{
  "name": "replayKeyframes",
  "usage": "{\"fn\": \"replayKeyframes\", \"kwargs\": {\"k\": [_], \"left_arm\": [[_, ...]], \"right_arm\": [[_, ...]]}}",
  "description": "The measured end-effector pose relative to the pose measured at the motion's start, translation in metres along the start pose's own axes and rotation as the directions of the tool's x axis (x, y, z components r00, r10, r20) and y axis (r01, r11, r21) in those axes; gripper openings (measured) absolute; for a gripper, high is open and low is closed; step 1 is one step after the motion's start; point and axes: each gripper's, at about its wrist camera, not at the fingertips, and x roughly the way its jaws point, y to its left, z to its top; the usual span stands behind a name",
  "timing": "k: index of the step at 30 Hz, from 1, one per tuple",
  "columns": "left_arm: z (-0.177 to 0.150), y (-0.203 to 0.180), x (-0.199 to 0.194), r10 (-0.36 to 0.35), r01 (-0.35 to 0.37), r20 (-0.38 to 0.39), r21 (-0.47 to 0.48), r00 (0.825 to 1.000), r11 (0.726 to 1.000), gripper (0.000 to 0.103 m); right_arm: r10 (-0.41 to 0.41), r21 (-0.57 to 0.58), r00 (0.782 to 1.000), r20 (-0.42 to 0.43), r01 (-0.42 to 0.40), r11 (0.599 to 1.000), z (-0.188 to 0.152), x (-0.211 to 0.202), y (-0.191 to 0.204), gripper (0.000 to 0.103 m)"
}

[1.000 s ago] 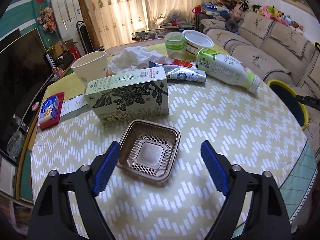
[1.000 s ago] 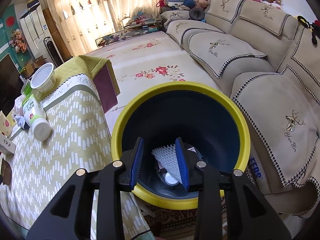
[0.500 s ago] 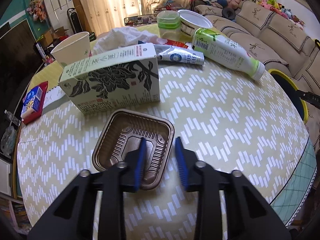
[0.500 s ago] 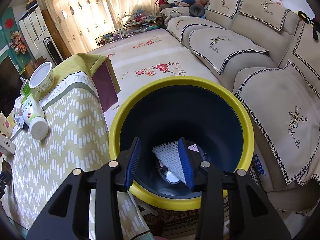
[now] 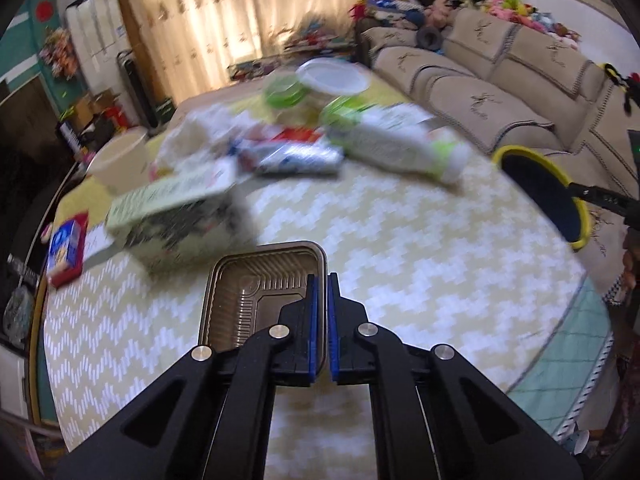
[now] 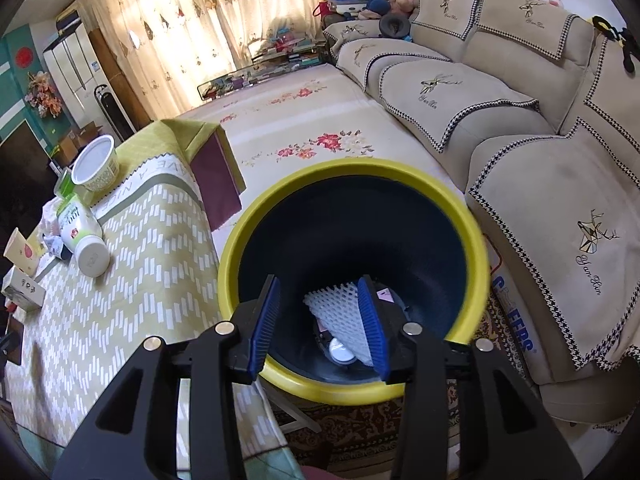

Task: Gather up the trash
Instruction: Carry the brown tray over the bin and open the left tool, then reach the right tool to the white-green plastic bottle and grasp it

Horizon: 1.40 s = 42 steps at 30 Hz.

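Observation:
A brown plastic tray [image 5: 248, 292] hangs at the near side of the table [image 5: 400, 260], and my left gripper [image 5: 322, 280] is shut on its right rim. More trash lies blurred behind it: a green tea box [image 5: 176, 216], a white and green bottle [image 5: 392, 148], a paper cup [image 5: 120, 160] and a tube [image 5: 296, 156]. My right gripper [image 6: 319, 282] hovers open over the yellow-rimmed dark bin [image 6: 360, 168] beside the table. Nothing is between its fingers. A white foam net [image 6: 336, 308] lies at the bottom of the bin.
A white bowl [image 5: 332, 76], a green tub [image 5: 284, 92] and crumpled tissue [image 5: 196, 136] sit at the table's far side. A red and blue packet [image 5: 66, 244] lies at its left edge. A beige sofa [image 6: 520, 120] runs along the right, close behind the bin.
My left gripper went from wide open around the brown tray to shut on its right rim, and it has shifted with the tray. The right jaws spread a little over the bin.

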Motion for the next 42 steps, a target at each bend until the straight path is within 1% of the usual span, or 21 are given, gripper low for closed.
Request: {"fn": "replayKeyframes", "kwargs": {"k": [3, 4, 6, 7, 11, 15, 17, 20, 25, 27, 29, 30, 31, 33, 34, 37, 39, 41, 42], "left_arm": [[0.017, -0.032, -0.010, -0.044, 0.042, 0.031, 0.049, 0.999, 0.998, 0.005], [0.025, -0.045, -0.013, -0.064, 0.061, 0.044, 0.075, 0.997, 0.995, 0.005], [0.036, -0.068, -0.018, -0.101, 0.094, 0.057, 0.111, 0.993, 0.989, 0.005], [0.043, -0.083, -0.019, -0.126, 0.117, 0.061, 0.137, 0.990, 0.984, 0.005], [0.066, -0.140, -0.015, -0.184, 0.166, 0.064, 0.223, 0.981, 0.961, 0.005], [0.086, -0.202, 0.002, -0.265, 0.246, 0.029, 0.283, 0.964, 0.927, 0.005], [0.094, -0.224, 0.011, -0.295, 0.279, 0.009, 0.296, 0.955, 0.914, 0.005], [0.106, -0.259, 0.025, -0.323, 0.311, -0.015, 0.315, 0.946, 0.897, 0.005], [0.128, -0.302, 0.054, -0.350, 0.347, -0.052, 0.327, 0.935, 0.879, 0.005], [0.135, -0.314, 0.068, -0.356, 0.358, -0.067, 0.321, 0.932, 0.877, 0.006], [0.138, -0.322, 0.075, -0.349, 0.351, -0.065, 0.320, 0.935, 0.880, 0.008], [0.140, -0.324, 0.079, -0.346, 0.347, -0.061, 0.317, 0.936, 0.883, 0.014], [0.143, -0.324, 0.081, -0.344, 0.344, -0.057, 0.312, 0.937, 0.886, 0.024], [0.145, -0.321, 0.081, -0.344, 0.341, -0.044, 0.300, 0.938, 0.891, 0.033], [0.147, -0.320, 0.080, -0.341, 0.336, -0.033, 0.297, 0.939, 0.894, 0.036], [0.144, -0.302, 0.067, -0.329, 0.315, -0.002, 0.289, 0.944, 0.904, 0.042], [0.142, -0.289, 0.058, -0.329, 0.314, 0.012, 0.274, 0.944, 0.909, 0.044], [0.135, -0.270, 0.044, -0.332, 0.316, 0.027, 0.244, 0.943, 0.917, 0.049], [0.131, -0.261, 0.037, -0.333, 0.317, 0.034, 0.231, 0.942, 0.920, 0.054]], "right_arm": [[-0.004, 0.013, 1.000, 0.019, 0.004, 1.000, -0.002, -0.014, -0.016, 0.040], [-0.006, 0.022, 1.000, 0.027, 0.005, 1.000, -0.002, -0.020, -0.025, 0.044], [-0.016, 0.035, 0.999, 0.042, 0.015, 0.999, -0.003, -0.031, -0.040, 0.045], [-0.027, 0.038, 0.998, 0.050, 0.025, 0.999, -0.003, -0.036, -0.046, 0.045], [-0.058, 0.054, 0.996, 0.072, 0.054, 0.997, -0.006, -0.053, -0.071, 0.046], [-0.084, 0.070, 0.993, 0.083, 0.079, 0.994, -0.010, -0.064, -0.096, 0.048], [-0.087, 0.084, 0.993, 0.078, 0.080, 0.993, -0.012, -0.064, -0.107, 0.048], [-0.089, 0.099, 0.994, 0.066, 0.083, 0.992, -0.016, -0.063, -0.119, 0.048], [-0.082, 0.116, 0.996, 0.046, 0.076, 0.990, -0.020, -0.056, -0.132, 0.048], [-0.078, 0.120, 0.996, 0.040, 0.073, 0.990, -0.021, -0.054, -0.134, 0.048], [-0.077, 0.121, 0.996, 0.036, 0.072, 0.990, -0.023, -0.053, -0.136, 0.048], [-0.075, 0.121, 0.997, 0.035, 0.070, 0.990, -0.023, -0.052, -0.136, 0.048], [-0.074, 0.120, 0.997, 0.034, 0.070, 0.990, -0.023, -0.052, -0.136, 0.048], [-0.072, 0.117, 0.997, 0.031, 0.068, 0.991, -0.023, -0.050, -0.135, 0.048], [-0.072, 0.117, 0.997, 0.030, 0.068, 0.991, -0.023, -0.050, -0.135, 0.048], [-0.066, 0.109, 0.997, 0.027, 0.063, 0.992, -0.022, -0.048, -0.130, 0.048], [-0.060, 0.101, 0.998, 0.025, 0.058, 0.993, -0.023, -0.048, -0.125, 0.049], [-0.052, 0.088, 0.998, 0.022, 0.050, 0.995, -0.023, -0.046, -0.118, 0.051], [-0.047, 0.079, 0.999, 0.020, 0.045, 0.996, -0.022, -0.045, -0.114, 0.051]]}}
